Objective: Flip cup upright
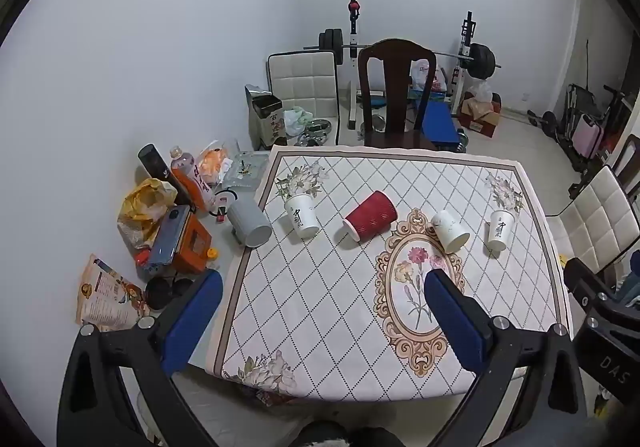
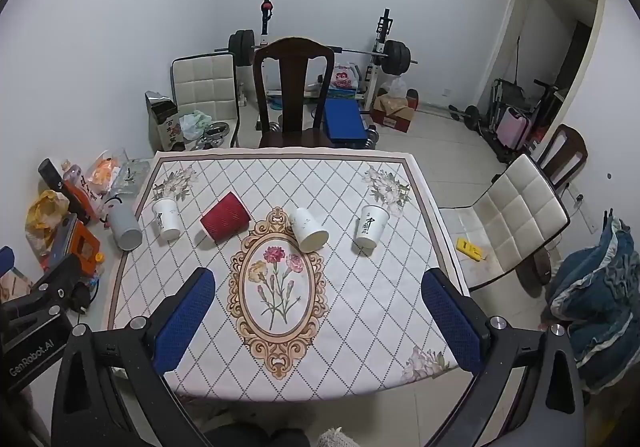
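Observation:
Several cups lie or stand in a row across the patterned tablecloth (image 1: 320,307). From left: a grey cup (image 1: 249,222) on its side off the cloth edge, a white printed cup (image 1: 302,216), a red ribbed cup (image 1: 370,216) on its side, a white cup (image 1: 450,230) on its side, and a white printed cup (image 1: 500,229). The right wrist view shows the same row: grey (image 2: 126,227), white (image 2: 167,218), red (image 2: 225,218), white (image 2: 308,228), white (image 2: 371,227). My left gripper (image 1: 324,279) is open and empty above the near table. My right gripper (image 2: 318,277) is open and empty too.
Clutter of bags, bottles and an orange box (image 1: 188,243) sits left of the cloth. A dark wooden chair (image 1: 394,91) stands at the far side, a white padded chair (image 2: 512,215) at the right. A barbell rack (image 2: 320,51) is behind.

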